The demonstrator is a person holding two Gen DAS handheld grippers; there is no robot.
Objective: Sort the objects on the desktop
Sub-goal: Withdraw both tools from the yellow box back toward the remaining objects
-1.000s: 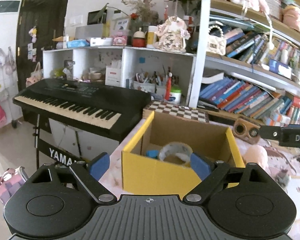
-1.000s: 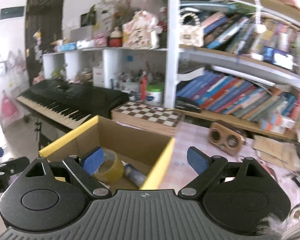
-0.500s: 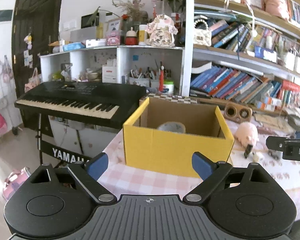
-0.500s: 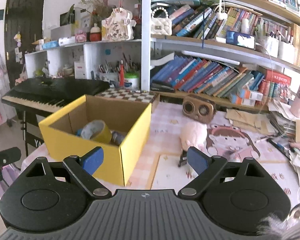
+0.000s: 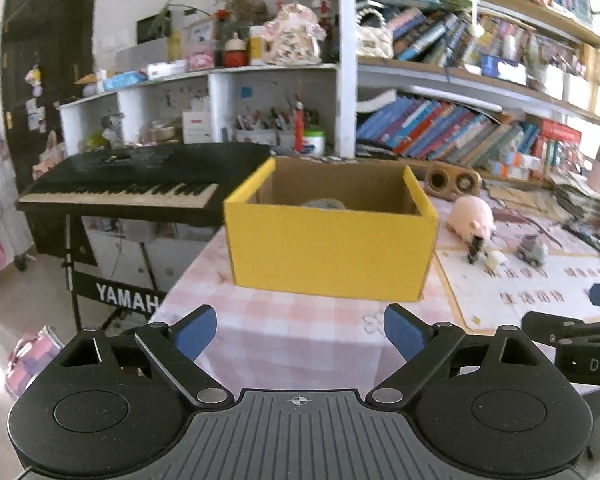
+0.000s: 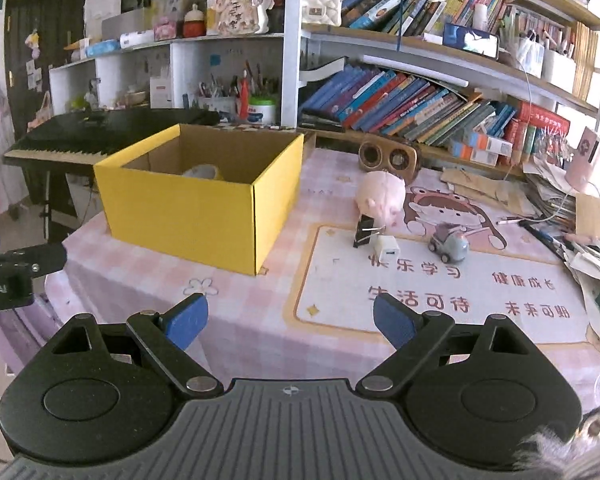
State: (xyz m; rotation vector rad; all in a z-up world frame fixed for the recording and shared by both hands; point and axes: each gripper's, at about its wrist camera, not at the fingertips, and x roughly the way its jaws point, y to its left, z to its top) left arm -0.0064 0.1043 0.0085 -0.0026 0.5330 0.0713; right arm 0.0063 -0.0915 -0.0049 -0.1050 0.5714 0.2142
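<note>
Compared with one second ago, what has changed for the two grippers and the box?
Both grippers, left gripper and right gripper, pulled back from over the yellow box toward the table edge. Nothing was gripped or released. Both stayed open and empty; the tape roll stayed in the box.

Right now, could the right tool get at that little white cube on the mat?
Probably yes. The right tool is open and empty, the white cube sits in the open ahead of it, and only the black clip stands close beside it.
</note>
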